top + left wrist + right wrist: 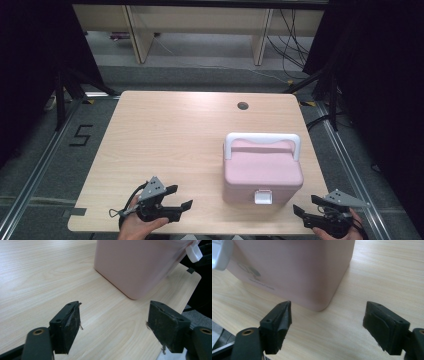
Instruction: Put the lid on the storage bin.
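Observation:
A pink lidded box (262,172) with a white handle (262,138) folded onto its lid and a white front latch (263,197) stands right of centre on the wooden table (165,140). My left gripper (183,196) rests low near the front edge, left of the box, open and empty. In the left gripper view its jaws (113,325) frame bare wood, with the box (140,262) ahead and apart. My right gripper (305,203) sits at the box's front right corner, open. In its own view the right gripper (327,325) is just short of the box corner (292,267).
A round cable hole (243,105) lies near the table's far edge. The table's left half is bare wood. A black "5" mark (80,135) is on the floor to the left. Black curtains flank the table, and desk legs with cables stand beyond.

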Demonstrator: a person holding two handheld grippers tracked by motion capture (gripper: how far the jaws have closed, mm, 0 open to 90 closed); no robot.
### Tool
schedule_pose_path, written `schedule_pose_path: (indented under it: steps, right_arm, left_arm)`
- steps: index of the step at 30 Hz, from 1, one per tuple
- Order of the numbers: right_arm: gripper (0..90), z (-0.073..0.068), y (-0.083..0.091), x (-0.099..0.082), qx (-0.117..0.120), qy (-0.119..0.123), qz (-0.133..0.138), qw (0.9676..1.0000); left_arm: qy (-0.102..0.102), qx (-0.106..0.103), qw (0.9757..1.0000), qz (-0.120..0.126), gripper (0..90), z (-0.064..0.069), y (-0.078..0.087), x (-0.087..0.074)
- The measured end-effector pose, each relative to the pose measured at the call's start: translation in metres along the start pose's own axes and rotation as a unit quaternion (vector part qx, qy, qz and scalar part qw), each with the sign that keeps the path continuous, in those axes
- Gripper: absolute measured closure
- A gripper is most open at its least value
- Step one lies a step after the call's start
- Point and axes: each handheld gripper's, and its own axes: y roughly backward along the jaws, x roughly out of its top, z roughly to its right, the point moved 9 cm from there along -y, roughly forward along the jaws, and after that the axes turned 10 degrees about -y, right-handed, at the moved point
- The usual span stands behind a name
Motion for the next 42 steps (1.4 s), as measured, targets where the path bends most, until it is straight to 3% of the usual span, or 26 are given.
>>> schedule_pose_path:
  steps: [1,2,3,4,5,6,7,11,13,17,18,21,22,23,25,27,29,30,33,34,39,42]
  right_arm:
    - [22.0,-0.001,0.000,-0.002,0.005,0.004,-0.004,1.0000]
    - [21.9,-0.004,0.000,-0.004,0.003,-0.013,-0.006,0.9999]
    - [21.6,-0.002,0.000,-0.005,0.003,0.004,-0.008,1.0000]
    - [21.5,-0.004,0.000,-0.006,0.003,-0.005,-0.006,1.0000]
    - [21.5,-0.001,0.001,-0.007,-0.001,0.012,-0.009,0.9999]
    - [21.3,-0.003,0.000,-0.009,0.000,0.002,-0.008,1.0000]
    - [20.8,-0.001,-0.001,-0.010,-0.001,0.014,-0.008,0.9999]
    - [19.2,0.000,0.001,-0.017,-0.007,0.022,-0.013,0.9996]
    - [18.5,-0.002,0.000,-0.021,0.012,0.013,-0.021,0.9996]
    - [18.3,0.003,0.003,-0.024,-0.005,0.032,-0.014,0.9994]
    - [18.4,0.002,0.003,-0.024,-0.002,0.021,-0.012,0.9997]
    - [18.5,0.003,0.005,-0.024,-0.008,0.034,-0.009,0.9993]
    - [18.5,-0.001,0.004,-0.026,-0.005,0.016,-0.017,0.9997]
    - [18.5,-0.001,0.004,-0.026,-0.005,0.016,-0.017,0.9997]
    - [18.9,0.002,0.003,-0.024,-0.010,0.039,-0.011,0.9991]
    - [18.9,-0.001,0.004,-0.027,-0.006,0.015,-0.019,0.9997]
    - [18.9,0.002,0.004,-0.026,-0.009,0.023,-0.016,0.9996]
    - [18.9,0.005,0.003,-0.024,-0.012,0.038,-0.010,0.9992]
    - [18.9,0.003,0.003,-0.027,-0.005,0.028,-0.020,0.9994]
    - [19.0,0.006,0.003,-0.026,-0.012,0.040,-0.015,0.9990]
    - [19.0,0.006,0.003,-0.025,-0.007,0.038,-0.015,0.9991]
    - [18.9,0.004,0.003,-0.026,-0.008,0.024,-0.018,0.9995]
  left_arm:
    - [-0.009,-0.001,1.0000,-0.004,24.6,-0.001,0.002,-0.002]
    - [-0.011,0.002,0.9999,-0.001,24.3,-0.001,0.002,-0.003]
    - [-0.015,0.003,0.9999,-0.001,23.9,-0.001,0.003,-0.004]
    - [-0.017,0.007,0.9998,-0.005,23.3,0.000,0.004,-0.006]
    - [-0.019,0.003,0.9998,-0.005,22.9,0.000,0.005,-0.007]
    - [-0.023,0.005,0.9997,-0.010,22.8,0.000,0.006,-0.009]
    - [-0.025,0.004,0.9996,-0.009,22.5,0.000,0.006,-0.010]
    - [-0.030,0.009,0.9995,-0.008,20.9,0.001,0.010,-0.012]
    - [-0.030,0.010,0.9995,-0.004,20.1,0.002,0.011,-0.012]
    - [-0.037,0.012,0.9992,-0.007,18.7,0.003,0.013,-0.015]
    - [-0.036,0.014,0.9992,-0.007,18.6,0.004,0.013,-0.016]
    - [-0.040,0.014,0.9990,-0.009,16.5,0.005,0.014,-0.016]
    - [-0.043,0.014,0.9989,-0.010,16.5,0.005,0.014,-0.017]
    - [-0.041,0.014,0.9990,-0.010,16.5,0.006,0.014,-0.017]
    - [-0.044,0.012,0.9989,-0.011,16.5,0.006,0.014,-0.017]
    - [-0.045,0.013,0.9989,-0.011,16.5,0.006,0.014,-0.017]
    - [-0.045,0.014,0.9988,-0.013,16.5,0.006,0.014,-0.017]
    - [-0.046,0.014,0.9988,-0.013,16.5,0.006,0.014,-0.018]
    - [-0.048,0.013,0.9987,-0.013,16.5,0.006,0.013,-0.018]
    - [-0.048,0.013,0.9987,-0.013,16.5,0.006,0.013,-0.018]
    - [-0.048,0.014,0.9986,-0.014,16.5,0.006,0.013,-0.018]
    - [-0.046,0.016,0.9987,-0.011,16.5,0.005,0.013,-0.018]
